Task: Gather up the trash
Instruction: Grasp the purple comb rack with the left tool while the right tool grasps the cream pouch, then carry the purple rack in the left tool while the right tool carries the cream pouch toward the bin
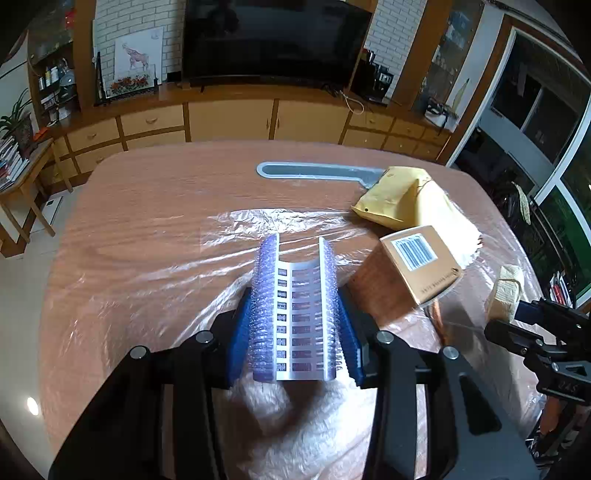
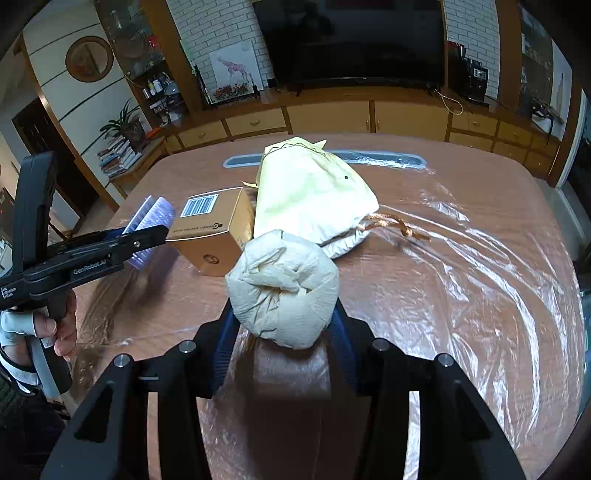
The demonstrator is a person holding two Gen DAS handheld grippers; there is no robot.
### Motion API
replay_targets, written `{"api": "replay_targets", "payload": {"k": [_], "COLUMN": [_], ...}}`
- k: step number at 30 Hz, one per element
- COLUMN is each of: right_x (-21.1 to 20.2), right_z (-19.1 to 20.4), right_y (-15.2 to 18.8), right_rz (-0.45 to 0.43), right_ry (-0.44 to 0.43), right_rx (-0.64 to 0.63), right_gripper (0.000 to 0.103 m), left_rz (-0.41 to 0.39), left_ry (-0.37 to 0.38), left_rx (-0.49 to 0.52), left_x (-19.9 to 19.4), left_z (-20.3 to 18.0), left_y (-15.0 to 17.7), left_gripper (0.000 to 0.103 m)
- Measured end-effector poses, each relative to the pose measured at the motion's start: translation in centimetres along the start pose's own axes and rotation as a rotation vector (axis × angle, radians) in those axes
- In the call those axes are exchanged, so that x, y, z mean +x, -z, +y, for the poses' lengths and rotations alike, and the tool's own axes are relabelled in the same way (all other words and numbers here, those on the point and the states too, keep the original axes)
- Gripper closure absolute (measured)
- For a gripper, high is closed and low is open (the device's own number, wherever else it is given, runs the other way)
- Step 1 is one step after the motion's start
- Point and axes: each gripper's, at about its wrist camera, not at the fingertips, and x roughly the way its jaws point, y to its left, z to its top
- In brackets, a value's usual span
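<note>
A wooden surface point(image 1: 147, 221) under clear plastic wrap point(image 1: 266, 229), with a living-room wall unit behind it.

A long grey slot point(image 1: 314, 172) ran across the far part of the surface. Beyond it stood a low cabinet point(image 1: 229, 118) with pale drawer and door fronts, and on top of it a large dark television point(image 1: 273, 40) against a white brick wall point(image 1: 125, 22). A picture of a deer-like animal point(image 1: 136, 59) leaned just left of the television. Further left, a potted plant point(image 2: 127, 127) sat beside stacked books point(image 2: 118, 155) on a small side table point(image 1: 26, 181). A round wall plaque point(image 2: 89, 59) hung at upper left, seen from the right wrist.
</note>
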Motion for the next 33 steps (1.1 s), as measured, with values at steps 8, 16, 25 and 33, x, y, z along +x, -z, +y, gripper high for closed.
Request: {"api": "replay_targets", "payload": {"k": [8,16,25,33], "right_x": [-1.5,-2.3,-3.7,-5.0], "right_z": [-0.1,-0.3,0.2,1.2], "right_y": [1.0,1.9,3.5,4.9], "right_rz": [-0.008,-0.002,-0.008,-0.011], "right_ry": [-0.015,-0.025,-0.03,-0.036], "right_rx": [0.007,0.024,0.026,0.011], "right_gripper": [0.056,0.056,0.056,0.056], "left_rz": [-0.025,-0.034,-0.035,-0.031], "left_ry": [0.037,0.066,0.109,0.13], "left_rx": [0.003,0.031,0.061,0.1], "left_x": [-2.9,-4.8,-6.7,-8.0], "left_z": [-1.3,-3.0,-4.4,-6.1], "left_y": [2.1,4.1,6.4,8.5], "left_gripper": [0.059,0.059,0.059,0.059]}}
